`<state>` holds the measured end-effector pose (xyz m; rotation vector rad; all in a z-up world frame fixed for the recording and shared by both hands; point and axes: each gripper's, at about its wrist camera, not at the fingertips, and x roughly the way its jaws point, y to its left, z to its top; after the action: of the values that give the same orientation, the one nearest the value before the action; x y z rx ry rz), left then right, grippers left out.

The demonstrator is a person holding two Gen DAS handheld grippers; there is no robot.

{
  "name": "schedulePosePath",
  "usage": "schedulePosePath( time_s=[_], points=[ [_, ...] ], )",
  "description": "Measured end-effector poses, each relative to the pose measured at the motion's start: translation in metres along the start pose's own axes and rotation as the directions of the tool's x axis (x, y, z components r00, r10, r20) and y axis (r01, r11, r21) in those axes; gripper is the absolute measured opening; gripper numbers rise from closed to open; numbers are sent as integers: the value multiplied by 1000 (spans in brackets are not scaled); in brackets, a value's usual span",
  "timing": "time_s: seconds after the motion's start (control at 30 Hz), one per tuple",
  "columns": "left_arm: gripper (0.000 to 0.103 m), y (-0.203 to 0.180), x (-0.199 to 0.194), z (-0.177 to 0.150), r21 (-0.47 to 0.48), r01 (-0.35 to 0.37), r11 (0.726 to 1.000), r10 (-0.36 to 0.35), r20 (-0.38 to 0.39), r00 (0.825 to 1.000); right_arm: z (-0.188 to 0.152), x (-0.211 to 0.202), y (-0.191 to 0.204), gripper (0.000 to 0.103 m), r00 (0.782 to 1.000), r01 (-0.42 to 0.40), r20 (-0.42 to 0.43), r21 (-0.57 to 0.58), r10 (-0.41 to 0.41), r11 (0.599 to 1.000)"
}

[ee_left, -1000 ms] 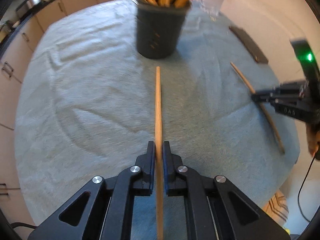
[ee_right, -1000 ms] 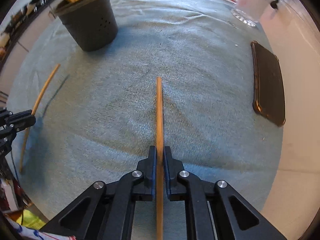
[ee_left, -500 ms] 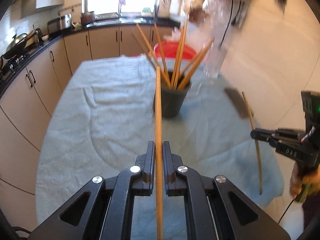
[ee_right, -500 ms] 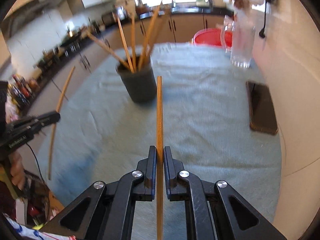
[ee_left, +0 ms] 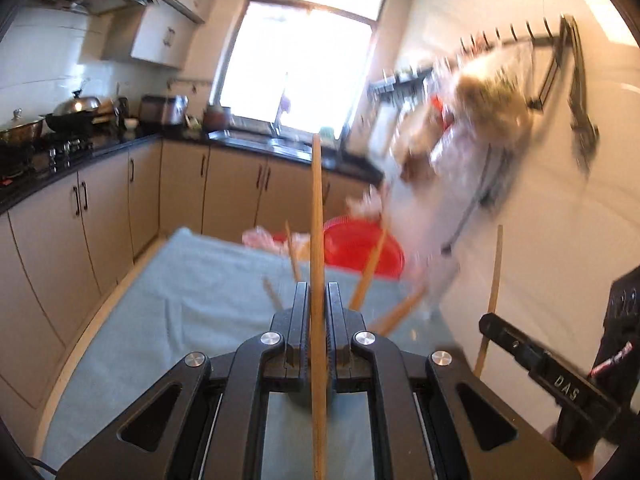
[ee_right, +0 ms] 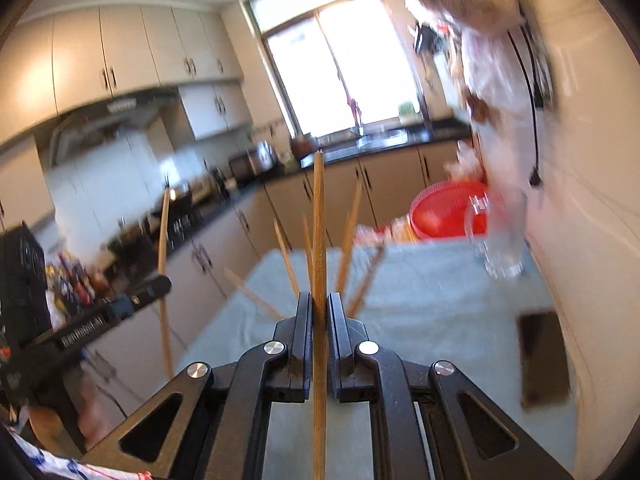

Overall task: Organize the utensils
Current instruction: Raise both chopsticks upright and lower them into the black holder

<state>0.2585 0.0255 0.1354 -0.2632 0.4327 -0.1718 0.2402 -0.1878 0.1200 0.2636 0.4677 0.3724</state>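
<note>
The utensil holder (ee_right: 316,280) hides behind the claws; wall hangings (ee_left: 480,120) are blurred.

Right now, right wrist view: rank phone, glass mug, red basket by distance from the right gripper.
From the right gripper:
1. Phone, flat on the cloth, lower right.
2. Glass mug, upright, farther back on the right.
3. Red basket, behind the mug at the table's far end.

Wooden chopstick (ee_left: 316,216) matt; table cloth (ee_right: 420,292) nubby terry; glass mug (ee_right: 500,232) clear, glossy; countertop (ee_left: 256,148) polished black.
</note>
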Motion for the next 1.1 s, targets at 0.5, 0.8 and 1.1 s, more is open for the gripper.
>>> schedulePosePath(
  time_s=[0.5,0.8,1.1],
  points=[
    [7,-8,112,18,-49,-15,999,18,73,997,36,93,-10,7,984,22,177,55,-31,998],
    [7,-7,139,-1,-29,-48,998,48,32,998,22,114,-17,7,985,56,162,46,-63,997],
    [7,1,141,-12,-35,-57,998,57,19,998,14,118,-17,8,987,68,142,42,-73,997]
  ],
)
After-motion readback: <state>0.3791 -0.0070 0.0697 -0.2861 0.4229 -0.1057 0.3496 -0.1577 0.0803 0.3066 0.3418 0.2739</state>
